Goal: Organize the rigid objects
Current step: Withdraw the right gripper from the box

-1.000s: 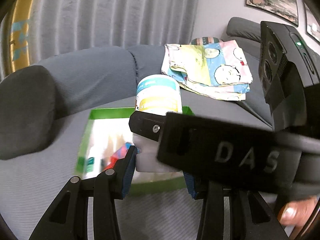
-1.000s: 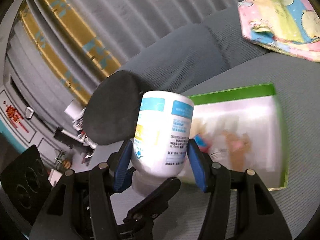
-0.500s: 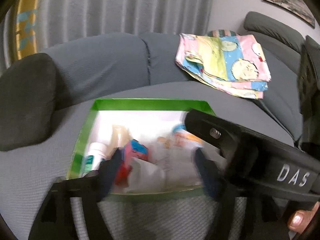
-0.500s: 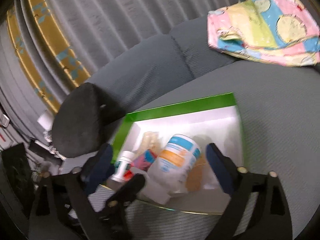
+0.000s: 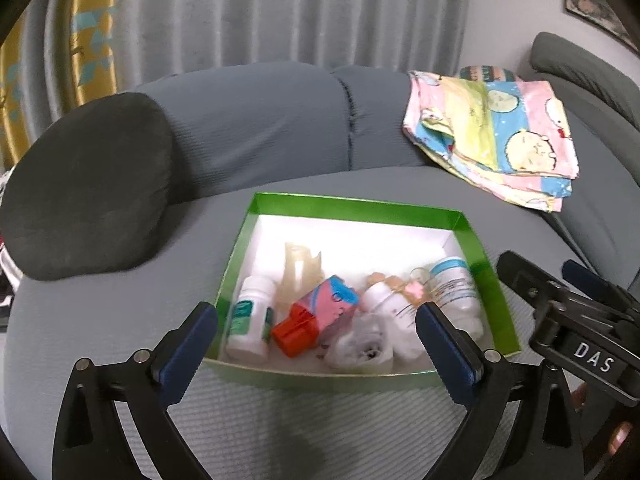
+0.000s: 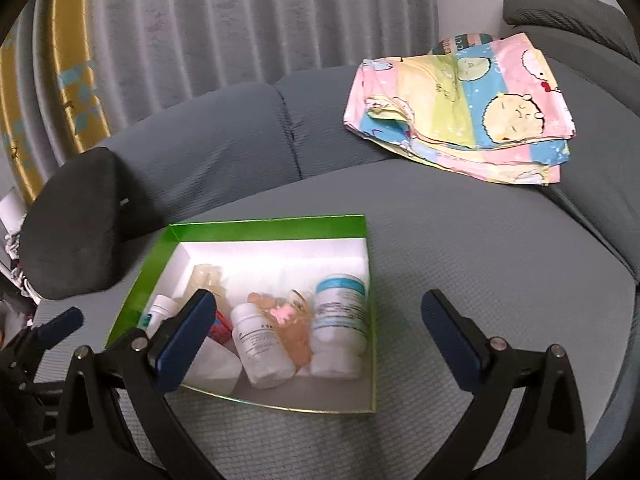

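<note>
A green box (image 5: 356, 204) with a white inside sits on the grey sofa seat; in the right wrist view it is the green box (image 6: 268, 224). Lying in it are a white bottle with a blue-banded label (image 5: 456, 284) (image 6: 340, 316), a small green-labelled bottle (image 5: 250, 320), a red and pink toy (image 5: 316, 316), another white bottle (image 6: 260, 344) and several small items. My left gripper (image 5: 316, 320) hovers at the box's near edge, its jaws opening with nothing between them. My right gripper (image 6: 318, 304) is open and empty just right of it.
A folded pastel cartoon cloth (image 5: 492, 136) (image 6: 464, 108) lies on the sofa at the back right. A dark round cushion (image 5: 80, 192) (image 6: 72, 224) sits left of the box. Sofa backrest and grey curtain rise behind. Bare seat spreads right of the box.
A second ago both grippers were shut on the blue-labelled bottle above the box. The jaws have spread wide, the bottle now lies in the box, and both grippers have drawn back.
</note>
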`<state>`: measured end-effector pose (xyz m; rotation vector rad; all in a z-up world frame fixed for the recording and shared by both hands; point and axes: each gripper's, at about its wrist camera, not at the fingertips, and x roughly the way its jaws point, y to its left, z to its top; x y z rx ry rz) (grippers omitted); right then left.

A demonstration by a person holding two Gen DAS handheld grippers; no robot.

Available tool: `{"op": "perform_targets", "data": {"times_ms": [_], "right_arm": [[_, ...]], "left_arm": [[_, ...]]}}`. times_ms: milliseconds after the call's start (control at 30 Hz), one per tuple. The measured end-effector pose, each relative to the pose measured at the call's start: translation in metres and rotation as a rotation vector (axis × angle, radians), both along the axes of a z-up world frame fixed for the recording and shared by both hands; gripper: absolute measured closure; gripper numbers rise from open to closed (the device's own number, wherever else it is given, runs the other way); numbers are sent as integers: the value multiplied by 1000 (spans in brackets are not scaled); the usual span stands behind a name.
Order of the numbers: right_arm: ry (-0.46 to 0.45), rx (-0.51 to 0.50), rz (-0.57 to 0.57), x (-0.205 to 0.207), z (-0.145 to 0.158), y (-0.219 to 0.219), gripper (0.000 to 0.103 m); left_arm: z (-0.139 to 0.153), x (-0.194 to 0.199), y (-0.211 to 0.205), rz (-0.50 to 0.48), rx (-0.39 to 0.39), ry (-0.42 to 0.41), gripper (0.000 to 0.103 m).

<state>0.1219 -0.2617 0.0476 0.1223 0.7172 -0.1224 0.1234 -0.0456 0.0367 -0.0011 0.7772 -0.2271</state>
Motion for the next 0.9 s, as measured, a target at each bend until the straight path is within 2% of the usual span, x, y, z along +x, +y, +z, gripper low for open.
{"op": "perform_targets", "data": {"times_ms": [167,267,333,533,633,900], "right_arm": [[51,-26,-26,-2,-3,-6,1],[79,-43,-18,-3,-6,-5,1],[92,-49,-9,-4,-7,-5,1],[95,-48,13,-8,-4,-1,1],[102,-52,17,-8,-4,1,1],[128,-49,18,-4,-5,3,1]], "left_arm": [[3,2,7,43,-15,46,3],[7,2,14,40,-69,67,3],[12,2,15,49,-76,87,3],[15,2,15,95,-17,123,1],[15,3,16,91,-18,147,1],[3,13,14,115,44,222,1]]}}
